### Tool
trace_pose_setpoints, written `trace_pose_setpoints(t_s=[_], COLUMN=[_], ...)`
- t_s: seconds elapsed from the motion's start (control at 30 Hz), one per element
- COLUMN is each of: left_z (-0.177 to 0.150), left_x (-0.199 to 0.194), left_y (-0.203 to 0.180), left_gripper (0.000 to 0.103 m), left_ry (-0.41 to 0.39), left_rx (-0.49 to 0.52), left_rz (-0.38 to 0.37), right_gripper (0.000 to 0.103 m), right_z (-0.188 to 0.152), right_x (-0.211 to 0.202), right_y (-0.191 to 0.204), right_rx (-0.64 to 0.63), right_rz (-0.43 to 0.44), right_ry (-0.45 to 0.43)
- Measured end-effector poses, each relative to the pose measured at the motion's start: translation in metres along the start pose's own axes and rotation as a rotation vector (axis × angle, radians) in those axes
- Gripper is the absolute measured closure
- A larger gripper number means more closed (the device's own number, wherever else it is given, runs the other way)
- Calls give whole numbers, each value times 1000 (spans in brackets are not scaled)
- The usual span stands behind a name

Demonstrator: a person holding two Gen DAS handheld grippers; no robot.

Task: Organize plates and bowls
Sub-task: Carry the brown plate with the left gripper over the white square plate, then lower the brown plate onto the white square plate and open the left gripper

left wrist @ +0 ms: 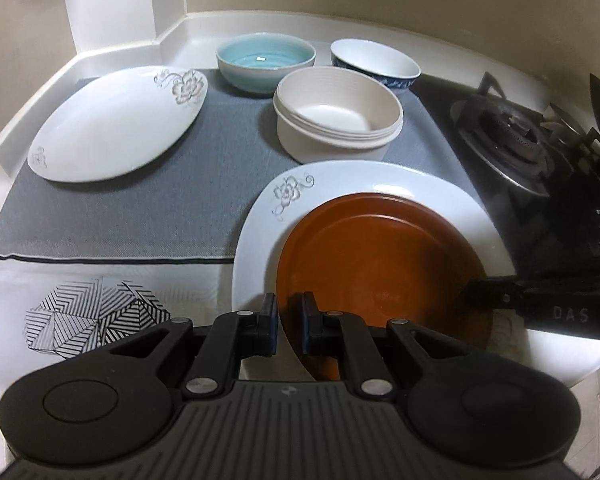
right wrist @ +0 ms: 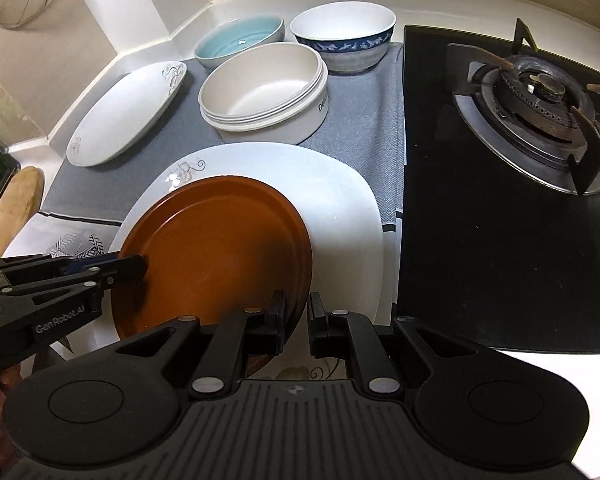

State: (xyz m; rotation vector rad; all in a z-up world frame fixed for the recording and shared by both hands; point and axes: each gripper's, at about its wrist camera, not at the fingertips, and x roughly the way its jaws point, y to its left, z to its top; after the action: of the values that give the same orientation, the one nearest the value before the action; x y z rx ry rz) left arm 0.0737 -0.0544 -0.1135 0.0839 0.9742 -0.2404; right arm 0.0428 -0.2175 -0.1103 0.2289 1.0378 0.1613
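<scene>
Both grippers, left (left wrist: 288, 320) and right (right wrist: 297, 320), pinched the brown plate's (right wrist: 220, 240) near rim, hiding it. The plate lay over a white plate (right wrist: 340, 208). Beyond stood three bowls and one oval dish (left wrist: 116, 124).

Small plate (right wrist: 220, 248) on big plate (right wrist: 340, 200), bowls (right wrist: 260, 92) behind.

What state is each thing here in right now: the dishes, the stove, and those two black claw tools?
Brown plate: over the white plate, gripped at two rim spots.
White plate: flat, under the brown one.
Oval dish: empty, on the mat.
Blue bowl: upright, empty.
Cream bowl: upright, empty.
Patterned bowl: upright, empty.
Burner: no flame.
Left gripper: shut on the rim.
Right gripper: shut on the rim.
</scene>
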Motion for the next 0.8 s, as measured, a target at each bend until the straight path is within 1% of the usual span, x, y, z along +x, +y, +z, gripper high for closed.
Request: trace_pose_setpoints(t_s=[0.3, 0.43, 0.8], left_z=[0, 1, 1], left_x=[6, 7, 5], left_y=[-4, -4, -6], left_gripper=[91, 88, 87], left_ry=[3, 6, 4], left_rx=[11, 5, -1], left_rz=[13, 15, 33], right_gripper=[91, 90, 88], right_z=[3, 4, 5], right_x=[6, 7, 1], right_y=[-2, -2, -5], right_rx=[-37, -53, -65], right_rz=[-17, -18, -23], right_ry=[28, 31, 27])
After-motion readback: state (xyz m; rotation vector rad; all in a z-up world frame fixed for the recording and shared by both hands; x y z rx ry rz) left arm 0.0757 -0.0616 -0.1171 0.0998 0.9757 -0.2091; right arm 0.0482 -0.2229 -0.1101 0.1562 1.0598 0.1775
